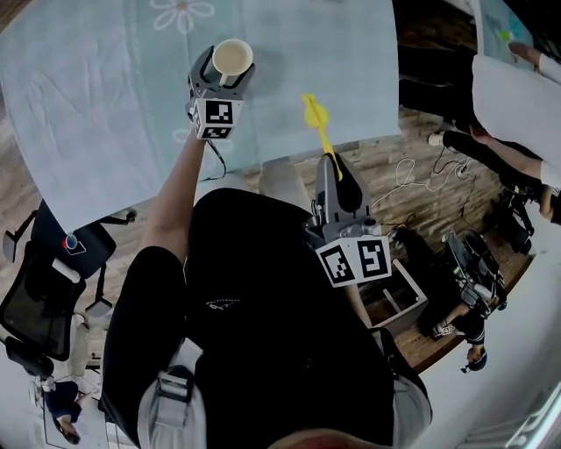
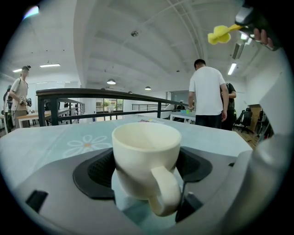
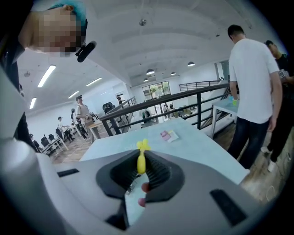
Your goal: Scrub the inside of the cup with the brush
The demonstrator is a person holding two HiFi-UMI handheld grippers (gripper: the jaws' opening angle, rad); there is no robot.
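Table (image 1: pixel 105 88): covered with a pale blue cloth; a flower print (image 1: pixel 181 13) is seen on the cloth toward the far side.
Cup (image 1: pixel 232 60): cream, held over the table near its middle, mouth up, slightly tilted. Contact with the table top cannot be told.
Left gripper (image 1: pixel 226 70): jaws spread to the cup's width and clamped on the cup body from both sides. The handle is turned back toward the gripper's camera.
Brush (image 1: pixel 316 116): yellow, held over the table's near edge, well apart from the cup. The head is pointed out over the table.
Right gripper (image 1: pixel 331 167): jaws nearly closed, pinched on the brush handle. The yellow head is left sticking out past the jaw tips.
Card (image 3: pixel 168 135): small, pink and white, lying flat on the table, seen only in the right gripper view.
Person in white shirt (image 3: pixel 250 82): standing beyond the table's edge, back turned.
Railing (image 2: pixel 92 94): dark, seen behind the table.
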